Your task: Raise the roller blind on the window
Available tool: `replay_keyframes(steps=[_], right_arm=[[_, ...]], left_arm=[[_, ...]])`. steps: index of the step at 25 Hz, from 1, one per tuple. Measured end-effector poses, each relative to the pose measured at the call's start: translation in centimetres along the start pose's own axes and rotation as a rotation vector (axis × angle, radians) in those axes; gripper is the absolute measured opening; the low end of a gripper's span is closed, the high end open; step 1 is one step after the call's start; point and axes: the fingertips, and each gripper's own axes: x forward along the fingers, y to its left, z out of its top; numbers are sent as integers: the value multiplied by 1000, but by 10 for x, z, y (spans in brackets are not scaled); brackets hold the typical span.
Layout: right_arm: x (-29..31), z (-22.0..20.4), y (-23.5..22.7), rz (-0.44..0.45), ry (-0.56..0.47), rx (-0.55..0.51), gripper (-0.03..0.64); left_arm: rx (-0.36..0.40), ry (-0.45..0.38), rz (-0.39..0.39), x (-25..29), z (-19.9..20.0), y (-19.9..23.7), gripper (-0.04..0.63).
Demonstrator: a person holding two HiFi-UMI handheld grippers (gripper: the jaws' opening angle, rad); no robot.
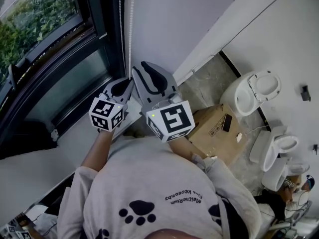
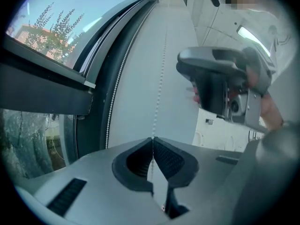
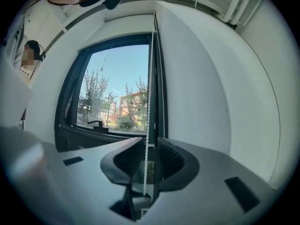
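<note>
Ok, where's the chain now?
In the head view the chain hangs right of the window frame, down to both grippers: the left gripper is shut on it, and it runs between the right gripper's open jaws.

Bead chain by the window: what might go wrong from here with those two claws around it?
1. The left gripper is shut on the thin chain; a hard pull might let the beads slip through.
2. The right gripper is open around the chain without pressing it; if the left lets go first, nothing would hold it.
3. A second strand hangs close by; a careless grab might catch it too and jam.
</note>
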Motion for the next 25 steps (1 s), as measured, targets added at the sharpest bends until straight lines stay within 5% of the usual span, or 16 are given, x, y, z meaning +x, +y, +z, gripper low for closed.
replay_keyframes(steps=[13, 25], right_arm=[[41, 103, 4, 78, -107, -41, 61], [42, 70, 2, 83, -69, -33, 18]], left_arm=[[3, 0, -13, -5, -2, -3, 14], [-22, 64, -3, -1, -39, 0, 11]])
